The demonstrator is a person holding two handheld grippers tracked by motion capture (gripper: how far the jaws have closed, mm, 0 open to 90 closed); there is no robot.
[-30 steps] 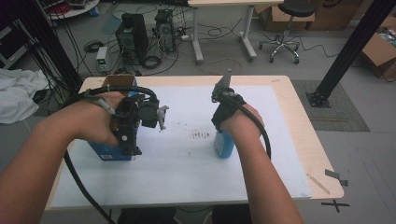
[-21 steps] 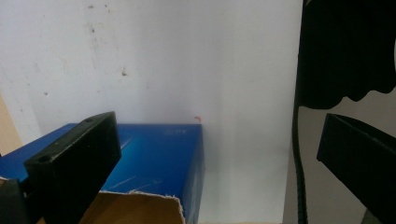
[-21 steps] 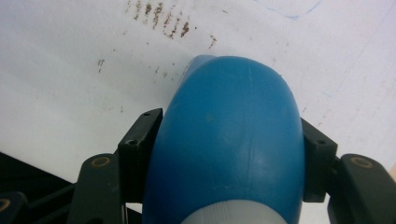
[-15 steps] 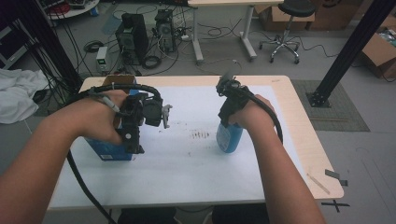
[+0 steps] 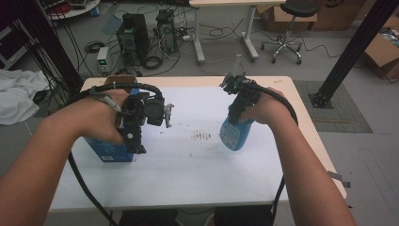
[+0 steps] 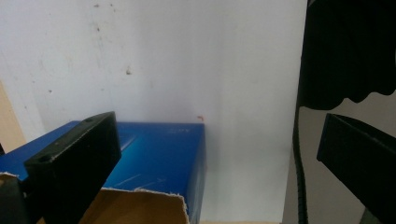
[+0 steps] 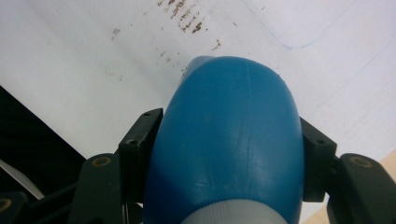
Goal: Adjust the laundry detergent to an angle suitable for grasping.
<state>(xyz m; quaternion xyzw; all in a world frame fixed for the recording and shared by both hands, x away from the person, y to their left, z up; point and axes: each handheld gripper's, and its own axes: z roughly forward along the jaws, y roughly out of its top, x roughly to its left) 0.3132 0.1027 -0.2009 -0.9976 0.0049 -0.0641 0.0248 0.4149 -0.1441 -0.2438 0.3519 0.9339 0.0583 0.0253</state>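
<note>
A blue spray bottle [image 5: 234, 135] hangs tilted just above the white table sheet [image 5: 197, 169], right of centre. My right gripper [image 5: 236, 112] is shut on its upper body below the grey cap. In the right gripper view the jaws press both sides of the bottle [image 7: 229, 135]. A patch of brown smears [image 5: 202, 136] marks the sheet left of the bottle and also appears in the right gripper view as smears [image 7: 187, 18]. My left gripper [image 5: 137, 139] hovers at the left over a blue cardboard box [image 5: 107, 151]. Its jaws stand wide open above the box [image 6: 159, 149], with nothing between them.
The box has a torn brown flap [image 6: 135, 207] at its near end. The wooden table rim [image 5: 308, 127] frames the white sheet. Computer towers [image 5: 134, 30], cables, a second desk and a stool [image 5: 287, 28] stand on the floor beyond the far edge.
The right hand has raised the bottle off the sheet, shifted it slightly right and tilted it. The left hand and the box have stayed put.
</note>
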